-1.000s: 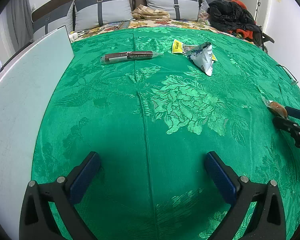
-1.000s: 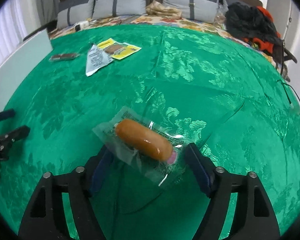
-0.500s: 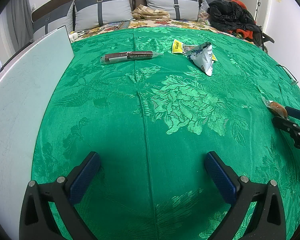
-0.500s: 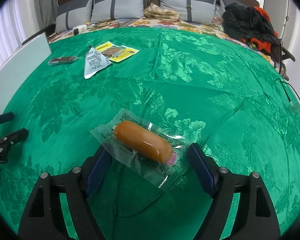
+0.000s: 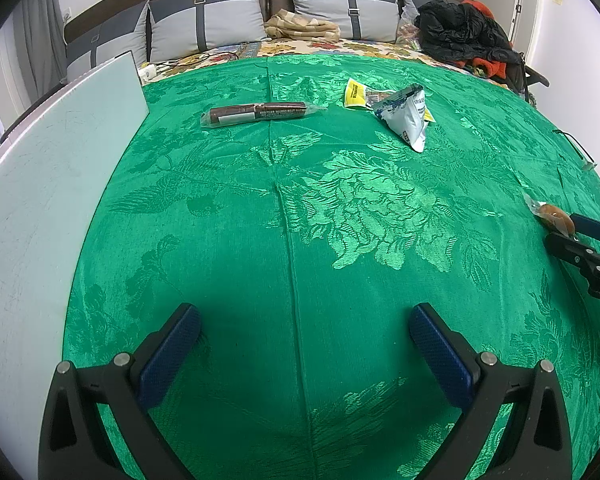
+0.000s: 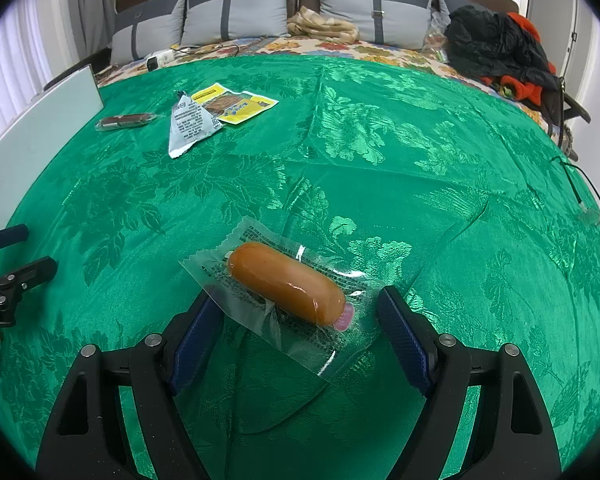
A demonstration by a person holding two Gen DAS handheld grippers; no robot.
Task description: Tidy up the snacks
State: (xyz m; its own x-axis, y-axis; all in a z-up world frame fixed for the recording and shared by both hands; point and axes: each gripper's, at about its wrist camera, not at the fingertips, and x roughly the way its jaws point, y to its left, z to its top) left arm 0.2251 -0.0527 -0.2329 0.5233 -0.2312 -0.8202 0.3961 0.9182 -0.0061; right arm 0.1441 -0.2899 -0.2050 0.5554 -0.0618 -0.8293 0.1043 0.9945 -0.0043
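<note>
Little had changed: the right gripper (image 6: 300, 320) was kept wide around the wrapped sausage (image 6: 286, 282), not yet gripped; the left gripper (image 5: 300, 340) was held wide, empty.

Spreading across the whole work area: a green floral cloth (image 6: 380, 152), creased down its middle. Lying directly on it, near the front, a sausage in a clear wrapper (image 6: 286, 284). Resting well apart from that, toward the far side: a brown wrapped bar (image 5: 258, 113), a grey-white triangular pouch (image 5: 408, 118), and a yellow packet (image 5: 356, 95) sitting partly under the pouch. Running along the left edge, a pale board (image 5: 52, 184).
</note>
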